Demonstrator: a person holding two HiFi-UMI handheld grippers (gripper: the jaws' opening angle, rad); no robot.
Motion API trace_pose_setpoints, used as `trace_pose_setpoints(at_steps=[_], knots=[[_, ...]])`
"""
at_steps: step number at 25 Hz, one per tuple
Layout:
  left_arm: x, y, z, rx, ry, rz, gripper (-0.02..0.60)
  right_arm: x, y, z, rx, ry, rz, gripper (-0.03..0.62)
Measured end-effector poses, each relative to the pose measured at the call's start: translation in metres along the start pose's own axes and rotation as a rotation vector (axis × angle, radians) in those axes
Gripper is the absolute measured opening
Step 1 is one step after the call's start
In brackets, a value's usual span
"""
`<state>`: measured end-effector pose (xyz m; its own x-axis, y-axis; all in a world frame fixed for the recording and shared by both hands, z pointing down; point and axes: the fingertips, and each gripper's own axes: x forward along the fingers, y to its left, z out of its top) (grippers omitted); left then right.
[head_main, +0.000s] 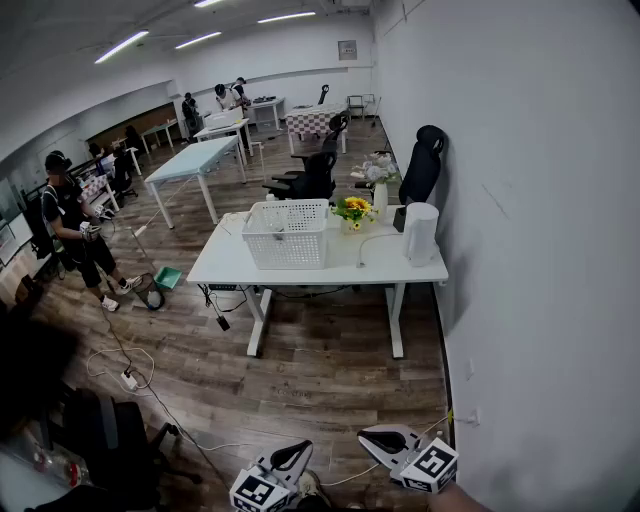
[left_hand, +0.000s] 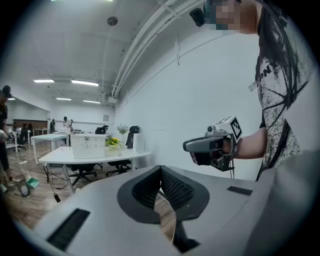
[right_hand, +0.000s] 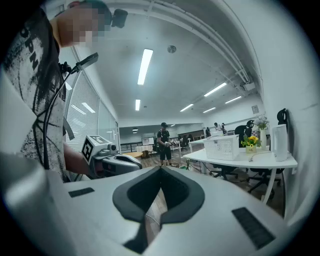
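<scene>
In the head view both grippers are held low at the bottom edge, above the wooden floor and well short of the white table (head_main: 340, 265). My left gripper (head_main: 297, 454) is shut with nothing in it. My right gripper (head_main: 372, 438) is also shut and empty, close beside it. The left gripper view has its jaws closed together (left_hand: 160, 171), with the right gripper (left_hand: 210, 145) held in a hand ahead of it. The right gripper view has its jaws closed too (right_hand: 160, 171), and the left gripper (right_hand: 108, 158) sits off to its left.
The table carries a white mesh basket (head_main: 287, 235), a pot of yellow flowers (head_main: 353, 209) and a white cylinder (head_main: 420, 232). A white wall (head_main: 530, 250) runs along the right. Cables (head_main: 125, 375) lie on the floor at left. A person (head_main: 75, 228) stands far left, and more desks and chairs (head_main: 310, 175) stand behind.
</scene>
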<state>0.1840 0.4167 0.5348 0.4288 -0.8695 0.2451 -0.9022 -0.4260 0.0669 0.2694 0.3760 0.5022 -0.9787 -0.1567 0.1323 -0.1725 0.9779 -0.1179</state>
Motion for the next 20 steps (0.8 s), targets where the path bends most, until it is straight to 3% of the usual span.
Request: trace_pose_setpoints(at_steps=[20], knots=[[0.001, -0.004, -0.012, -0.004, 0.019, -0.016, 0.011, 0.004, 0.002, -0.009, -0.008, -0.008, -0.012, 0.025]])
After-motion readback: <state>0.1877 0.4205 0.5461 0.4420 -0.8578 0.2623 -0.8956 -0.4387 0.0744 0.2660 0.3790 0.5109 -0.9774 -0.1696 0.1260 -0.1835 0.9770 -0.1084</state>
